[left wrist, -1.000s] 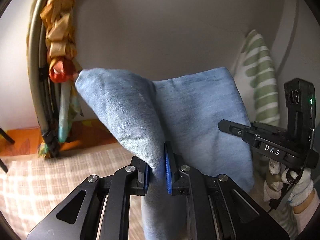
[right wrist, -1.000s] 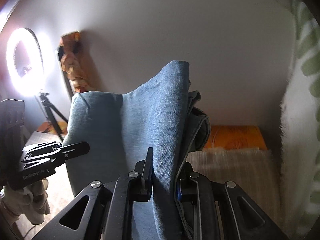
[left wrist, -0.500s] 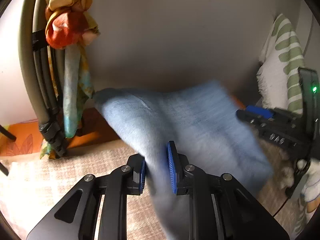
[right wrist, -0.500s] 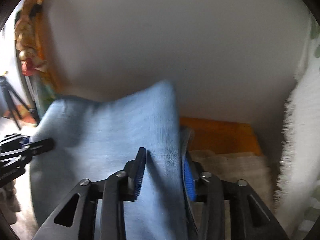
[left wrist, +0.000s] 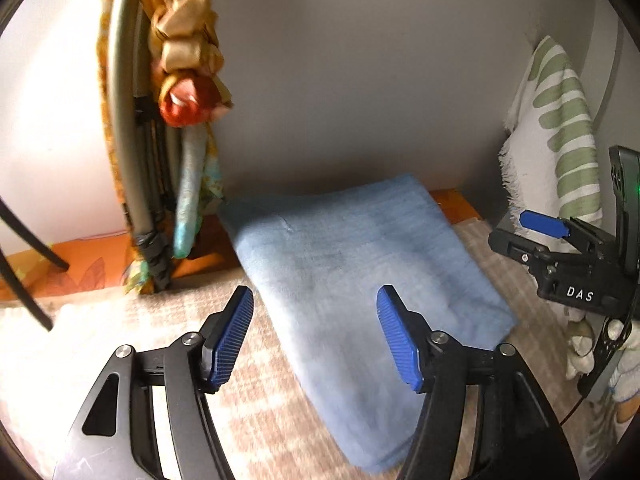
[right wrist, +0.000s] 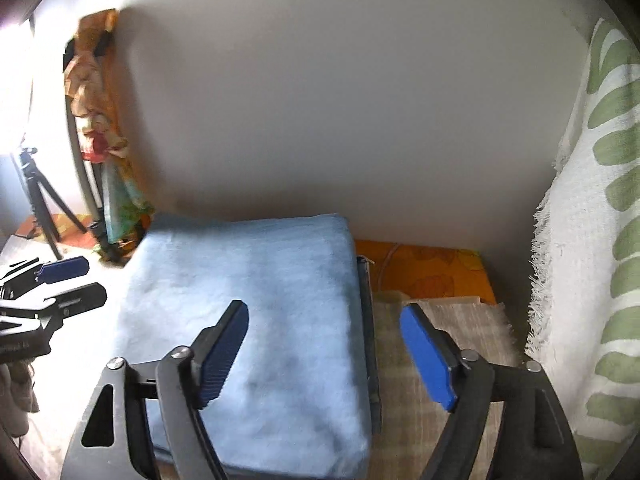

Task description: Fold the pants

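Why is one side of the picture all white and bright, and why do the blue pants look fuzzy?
Right wrist view: a strong light glares at the left edge, washing out the cloth below; the pants look softly blurred. Left wrist view: dimmer, the pants also smeared; both views bulge round like a fishbowl.

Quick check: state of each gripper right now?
Left gripper: open, jaws just opened, holding nothing; pants lie folded below.
Right gripper: open, jaws just opened, holding nothing.
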### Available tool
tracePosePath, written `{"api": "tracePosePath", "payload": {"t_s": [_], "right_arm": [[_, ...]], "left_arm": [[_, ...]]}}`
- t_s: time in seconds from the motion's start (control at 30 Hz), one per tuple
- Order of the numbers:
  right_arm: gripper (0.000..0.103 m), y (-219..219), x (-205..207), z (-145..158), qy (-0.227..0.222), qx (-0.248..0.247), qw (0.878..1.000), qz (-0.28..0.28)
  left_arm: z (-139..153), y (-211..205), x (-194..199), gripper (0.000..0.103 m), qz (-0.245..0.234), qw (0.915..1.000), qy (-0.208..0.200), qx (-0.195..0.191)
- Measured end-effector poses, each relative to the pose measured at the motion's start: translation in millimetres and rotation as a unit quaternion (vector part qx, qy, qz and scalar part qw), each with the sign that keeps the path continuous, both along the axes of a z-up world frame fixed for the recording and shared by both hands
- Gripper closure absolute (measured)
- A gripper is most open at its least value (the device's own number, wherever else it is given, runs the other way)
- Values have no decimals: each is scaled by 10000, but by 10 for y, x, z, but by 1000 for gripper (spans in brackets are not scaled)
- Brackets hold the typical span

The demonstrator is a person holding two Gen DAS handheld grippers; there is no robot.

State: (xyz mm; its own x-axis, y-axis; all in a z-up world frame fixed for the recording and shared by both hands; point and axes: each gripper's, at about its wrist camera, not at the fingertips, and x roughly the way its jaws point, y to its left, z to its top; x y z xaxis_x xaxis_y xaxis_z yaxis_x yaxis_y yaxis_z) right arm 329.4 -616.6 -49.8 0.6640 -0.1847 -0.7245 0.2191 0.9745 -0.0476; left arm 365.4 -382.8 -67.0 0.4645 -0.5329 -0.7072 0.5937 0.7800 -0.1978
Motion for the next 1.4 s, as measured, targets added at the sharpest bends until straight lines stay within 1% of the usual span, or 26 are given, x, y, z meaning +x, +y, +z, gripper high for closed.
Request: {"api": "tracePosePath", "payload": {"t_s": [0.07, 0.17, 0.33, 0.4, 0.57, 0.73, 0.9, 0.97, 1.17, 1.3, 1.4], "right_arm": [[18, 35, -106, 47, -32, 25, 10000, 2], [13, 102, -298, 157, -98, 72, 9999, 18], [9, 178, -655, 322, -246, 146, 9996, 19], [7, 196, -806, 376, -305, 178, 9994, -19], [6, 301, -1302, 564, -502, 291, 9983, -58], [1, 444, -1839, 750, -788, 387, 9961, -92], [0, 610, -2317, 869, -1001, 377, 9941, -152], [0, 706, -2522, 907, -1063, 357, 9936, -148], [0, 983, -2936, 1007, -1211, 306, 9921, -106], [0, 1201, -3163, 1053, -1306, 266, 9911, -35], [0, 1416, -3310, 1055, -1348, 53, 9909, 35]], "left_arm": [[51, 46, -82, 34, 12, 10000, -28, 2], [135, 107, -224, 33, 1, 10000, -47, -7], [291, 195, -518, 33, -66, 9999, -27, -124], [388, 258, -693, 33, -133, 9997, -133, -123], [612, 437, -1098, 32, -147, 9990, -403, -126], [809, 644, -1487, 26, -96, 9981, -587, -185], [992, 871, -1958, 23, -127, 9957, -903, -152], [1017, 948, -2089, 23, -149, 9951, -958, -193], [1028, 1183, -2487, 23, -122, 9943, -1025, -283], [963, 1357, -2690, 23, -8, 9948, -948, -384], [891, 1473, -2823, 23, 144, 9946, -963, -364]]}}
